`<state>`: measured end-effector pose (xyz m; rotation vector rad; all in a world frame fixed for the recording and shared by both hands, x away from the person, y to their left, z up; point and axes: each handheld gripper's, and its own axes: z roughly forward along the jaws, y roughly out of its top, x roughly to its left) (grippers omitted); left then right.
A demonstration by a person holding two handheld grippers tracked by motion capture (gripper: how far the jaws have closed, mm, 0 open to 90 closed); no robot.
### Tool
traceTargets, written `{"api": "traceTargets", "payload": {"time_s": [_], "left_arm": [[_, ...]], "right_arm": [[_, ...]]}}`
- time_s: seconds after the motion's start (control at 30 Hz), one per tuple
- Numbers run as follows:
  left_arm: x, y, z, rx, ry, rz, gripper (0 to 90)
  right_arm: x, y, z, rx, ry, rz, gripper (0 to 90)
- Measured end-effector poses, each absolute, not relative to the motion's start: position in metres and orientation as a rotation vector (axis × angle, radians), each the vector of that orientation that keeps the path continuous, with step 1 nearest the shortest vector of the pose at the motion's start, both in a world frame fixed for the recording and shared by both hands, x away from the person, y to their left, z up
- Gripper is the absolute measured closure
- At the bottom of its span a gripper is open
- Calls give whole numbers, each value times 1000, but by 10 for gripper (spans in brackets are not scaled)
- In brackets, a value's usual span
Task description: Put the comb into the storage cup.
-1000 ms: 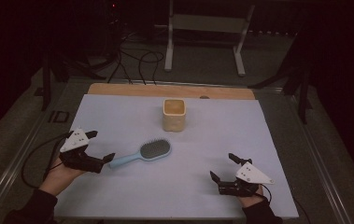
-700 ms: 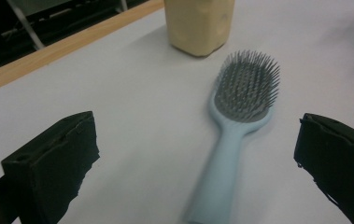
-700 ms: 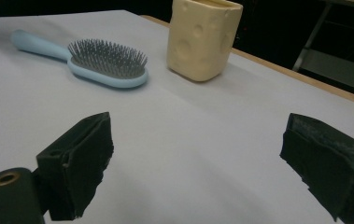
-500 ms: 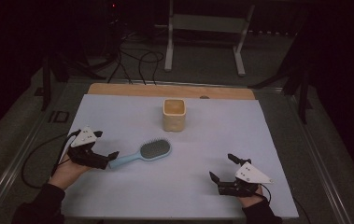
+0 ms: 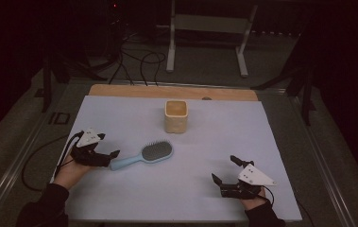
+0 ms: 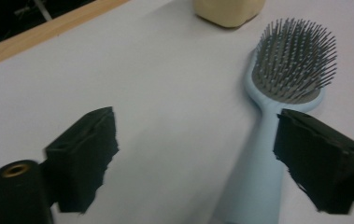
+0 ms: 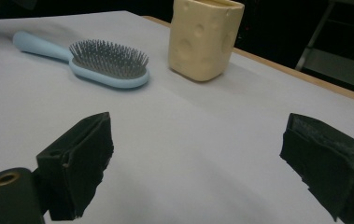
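On white table [image 5: 280, 142], pale-blue hairbrush [image 5: 144, 155], grey bristles up

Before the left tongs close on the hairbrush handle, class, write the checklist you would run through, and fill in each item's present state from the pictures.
1. Left tongs open: ok, jaws spread wide.
2. Light blue plastic hairbrush lying flat on the white table cover, bristles up: ok.
3. Handle lined up between the left jaws: not ok, it lies close beside the right-hand jaw in the left gripper view.
4. Jaws touching the handle: cannot tell.
5. Cream cheese-patterned cup out of the way: ok, upright behind the brush head.
6. Right tongs clear: ok, open, far across the table.
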<state>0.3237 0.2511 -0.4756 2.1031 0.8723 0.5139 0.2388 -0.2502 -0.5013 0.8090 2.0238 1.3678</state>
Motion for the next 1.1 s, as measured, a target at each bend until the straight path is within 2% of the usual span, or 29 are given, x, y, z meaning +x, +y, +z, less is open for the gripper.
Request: {"api": "traceTargets", "payload": {"time_s": [0.07, 0.23, 1.0, 1.1], "left_arm": [[324, 251, -477, 2120, 877, 504, 169], [325, 253, -480, 2126, 902, 495, 300], [332, 250, -491, 2257, 932, 439, 663], [332, 248, -492, 2279, 932, 443, 742]], "right_arm": [[238, -250, -502, 801, 2030, 1361, 88], [239, -250, -502, 807, 2032, 1363, 88], [239, -249, -502, 801, 2035, 1368, 89], [239, -249, -502, 804, 2032, 1371, 89]]}}
